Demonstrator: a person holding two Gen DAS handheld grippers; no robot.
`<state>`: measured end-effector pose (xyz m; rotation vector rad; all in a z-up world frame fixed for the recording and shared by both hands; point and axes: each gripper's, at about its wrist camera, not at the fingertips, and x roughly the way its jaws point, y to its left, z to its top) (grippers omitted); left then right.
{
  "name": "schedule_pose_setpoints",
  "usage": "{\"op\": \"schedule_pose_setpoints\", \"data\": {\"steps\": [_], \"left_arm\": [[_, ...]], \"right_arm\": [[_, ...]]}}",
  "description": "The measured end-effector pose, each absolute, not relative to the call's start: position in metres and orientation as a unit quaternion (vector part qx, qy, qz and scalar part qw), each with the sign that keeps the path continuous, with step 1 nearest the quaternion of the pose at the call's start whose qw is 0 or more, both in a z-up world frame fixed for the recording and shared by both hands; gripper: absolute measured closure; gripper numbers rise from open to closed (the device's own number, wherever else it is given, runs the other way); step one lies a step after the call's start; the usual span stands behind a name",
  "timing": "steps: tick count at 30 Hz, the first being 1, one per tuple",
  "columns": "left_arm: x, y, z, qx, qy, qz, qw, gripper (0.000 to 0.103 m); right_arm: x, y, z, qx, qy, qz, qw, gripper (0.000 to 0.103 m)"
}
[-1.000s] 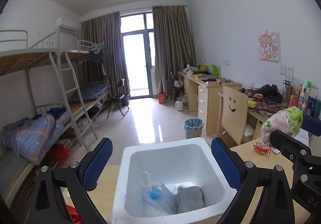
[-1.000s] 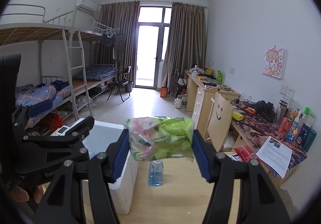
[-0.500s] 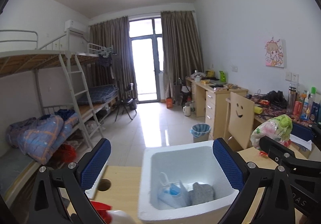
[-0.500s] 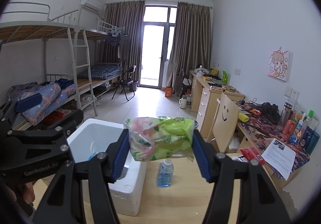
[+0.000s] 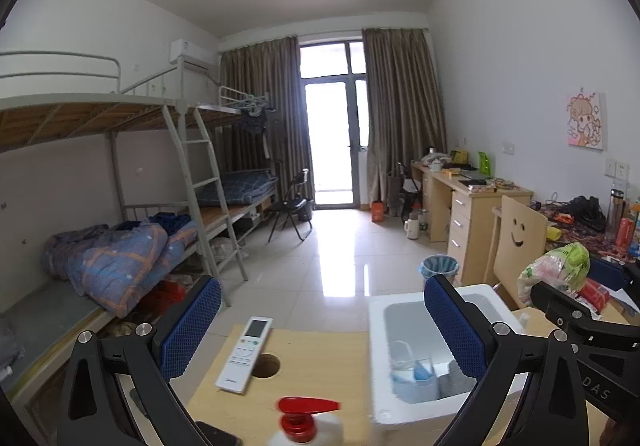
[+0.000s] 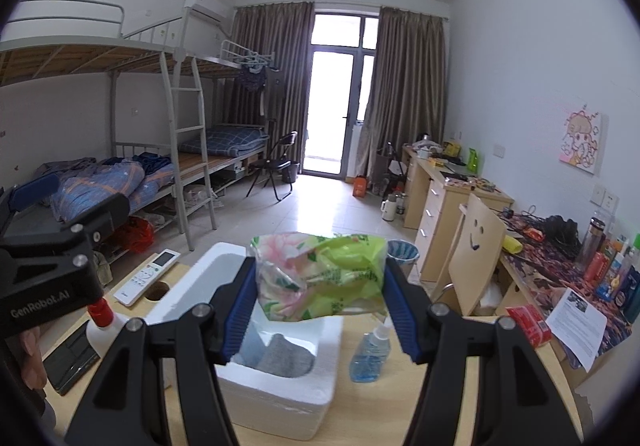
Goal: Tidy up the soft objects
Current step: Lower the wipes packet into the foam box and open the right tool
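Dormitory bunk beds and desks line the walls behind a pale wooden tabletop. Right gripper: its jaws are clamped on a crinkled green-and-pink plastic packet, held in the air above the white foam box. Left gripper: its jaws stand wide apart with nothing between them, over the tabletop left of the box. Inside the box lie a grey folded cloth and a clear pouch. A white remote lies beside a round hole; a red-capped pump bottle stands nearer, and a blue spray bottle stands right of the box.
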<state>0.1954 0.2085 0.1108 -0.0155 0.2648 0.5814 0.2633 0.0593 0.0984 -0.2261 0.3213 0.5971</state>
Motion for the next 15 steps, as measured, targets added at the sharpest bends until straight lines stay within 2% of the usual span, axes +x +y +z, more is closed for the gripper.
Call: {"op": "schedule_pose_setpoints", "data": {"steps": [8,15], "left_arm": [[0.187,0.224,0.106,-0.013,0.133,0.307,0.942,0.001],[0.188,0.231,0.1,-0.02,0.142,0.307,0.941,0.001]], "right_arm": [[0.267,0.081,0.094,-0.118,0.17,0.305,0.93,0.038],[0.277,0.097,0.085,-0.121,0.186,0.315,0.923,0.029]]}}
